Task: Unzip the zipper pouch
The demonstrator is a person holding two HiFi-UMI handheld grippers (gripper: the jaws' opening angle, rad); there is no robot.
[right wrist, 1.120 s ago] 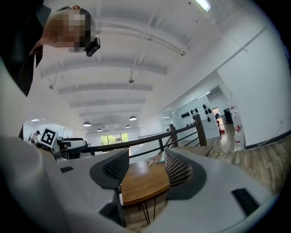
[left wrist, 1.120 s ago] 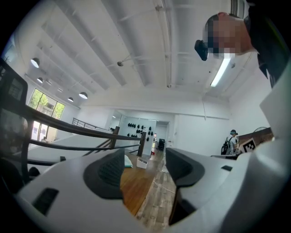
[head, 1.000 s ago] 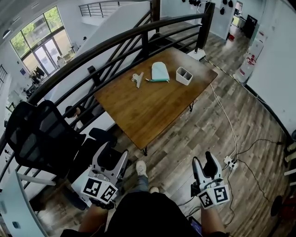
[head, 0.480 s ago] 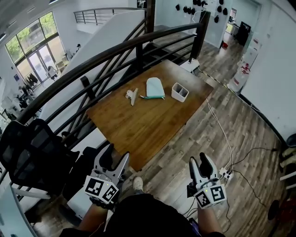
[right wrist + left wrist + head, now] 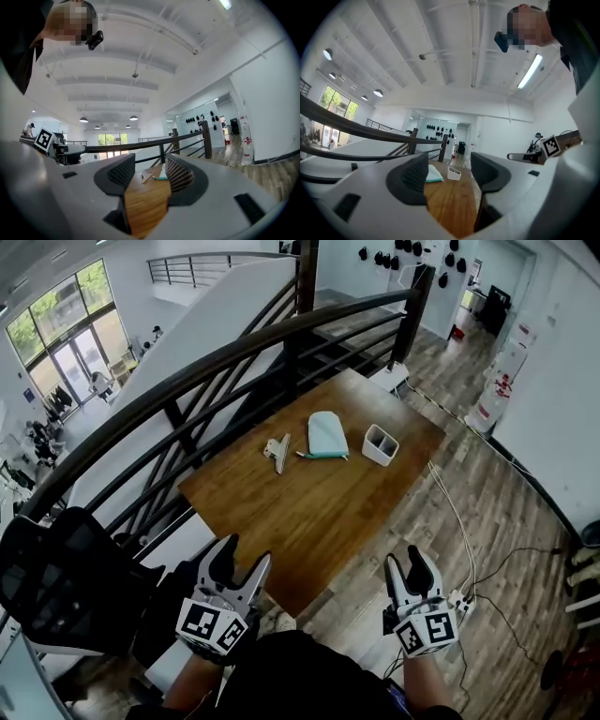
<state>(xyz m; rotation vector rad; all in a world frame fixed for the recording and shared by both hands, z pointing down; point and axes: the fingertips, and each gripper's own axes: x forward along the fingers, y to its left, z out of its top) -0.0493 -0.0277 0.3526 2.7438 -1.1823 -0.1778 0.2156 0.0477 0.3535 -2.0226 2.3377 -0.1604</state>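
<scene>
Pouch: teal pouch (image 5: 327, 434) lies flat on far part of desk (image 5: 309, 521), btwn clip (image 5: 277, 452) and white bin (image 5: 380, 444); well apart from both tools, zip untouched.
L tool: L tool (image 5: 242, 563) has jaws apart, empty, by desk's near edge.
R tool: R tool (image 5: 407, 565) has jaws apart, just been opening, nothing btwn them; it's off desk's near corner, above floor.
Risk 1: pouch is loose and light. Pulling zip w/o other tool pinning fabric prob drags it into bin or clip.
Risk 2: zip tab looks tiny, so pinch may miss or grab fabric.
Head view only: whole layout, both tools.
L tool view only: pouch + bin framed btwn jaws.
R tool view only: clip + pouch edge; no bin.
</scene>
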